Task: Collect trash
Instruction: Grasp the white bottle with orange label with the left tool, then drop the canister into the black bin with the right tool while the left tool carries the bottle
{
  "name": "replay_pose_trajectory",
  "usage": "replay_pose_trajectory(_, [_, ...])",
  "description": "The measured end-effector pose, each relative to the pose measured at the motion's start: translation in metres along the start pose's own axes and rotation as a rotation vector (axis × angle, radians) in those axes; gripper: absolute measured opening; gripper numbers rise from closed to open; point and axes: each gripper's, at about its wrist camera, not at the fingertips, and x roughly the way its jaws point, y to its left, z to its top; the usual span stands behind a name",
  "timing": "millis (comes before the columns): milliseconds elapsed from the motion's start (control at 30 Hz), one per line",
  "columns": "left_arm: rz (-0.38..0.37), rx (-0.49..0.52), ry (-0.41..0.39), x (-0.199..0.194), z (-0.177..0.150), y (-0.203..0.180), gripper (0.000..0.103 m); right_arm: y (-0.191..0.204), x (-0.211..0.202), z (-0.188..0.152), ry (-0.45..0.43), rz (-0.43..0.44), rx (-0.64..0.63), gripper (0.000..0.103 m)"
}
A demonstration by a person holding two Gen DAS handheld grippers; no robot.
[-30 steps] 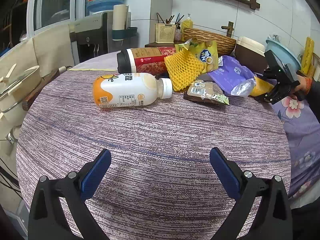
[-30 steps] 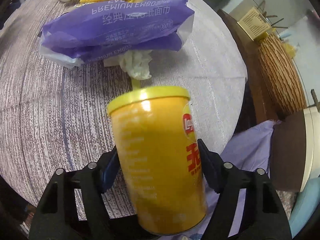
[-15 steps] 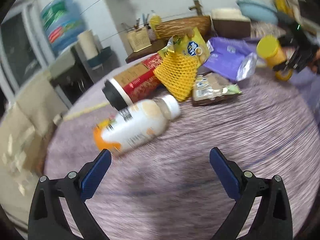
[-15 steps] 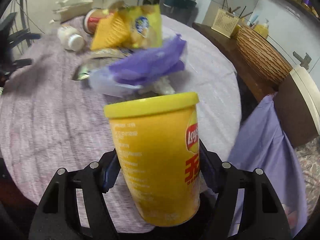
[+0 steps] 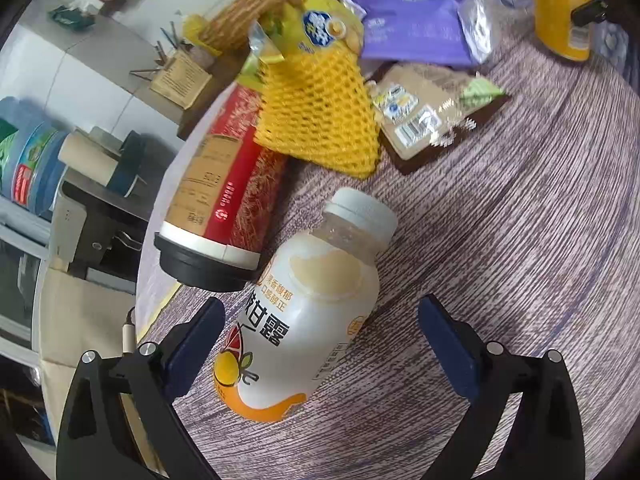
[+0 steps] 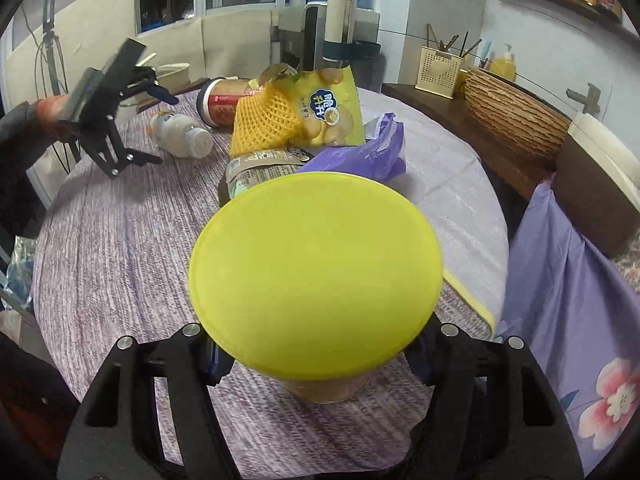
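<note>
Now, bottle [image 5: 304, 312] between open left fingers [image 5: 196, 340] (lying flat), untouched

You've swung your left gripper [image 5: 320, 344] in over the bottle [image 5: 304, 316], which lay far ahead of the jaws a second ago and now sits between them, nearer the left finger, cap pointing away. Your right gripper [image 6: 320, 356] has tipped the can [image 6: 316, 268] toward the camera, so its yellow lid now faces you above the jaws.
</note>
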Motion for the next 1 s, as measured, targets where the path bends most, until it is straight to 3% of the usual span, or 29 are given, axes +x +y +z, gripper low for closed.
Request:
replay_pose_trajectory(200, [-0.017,0.07,0.067,0.011,0.0,0.009,0.076,0.017,-0.003,-0.007,-0.01,0.012,-0.004,0.067])
replay_pose_trajectory(367, [0.005,0.126,0.137,0.028,0.006,0.01,0.077,0.03,-0.004,-0.007,-0.027,0.024,-0.001,0.067])
replay_pose_trajectory(433, [-0.005,0.119,0.121,0.027,0.009,0.009,0.077,0.034,-0.004,-0.007,-0.034,0.03,0.006,0.067])
replay_pose_trajectory(533, [-0.019,0.09,0.111,0.023,0.01,0.006,0.064,0.038,-0.007,-0.009,-0.05,0.043,0.018,0.067])
replay_pose_trajectory(633, [-0.014,0.07,0.1,0.018,0.004,-0.002,0.062,0.04,-0.01,-0.012,-0.054,0.041,0.033,0.067])
replay_pose_trajectory(800, [-0.011,-0.018,0.009,-0.006,-0.011,-0.02,0.061,0.045,-0.018,-0.021,-0.081,0.04,0.06,0.067])
replay_pose_trajectory(1000, [-0.04,-0.22,-0.194,-0.06,-0.021,-0.051,0.061,0.053,-0.032,-0.035,-0.13,0.039,0.1,0.067])
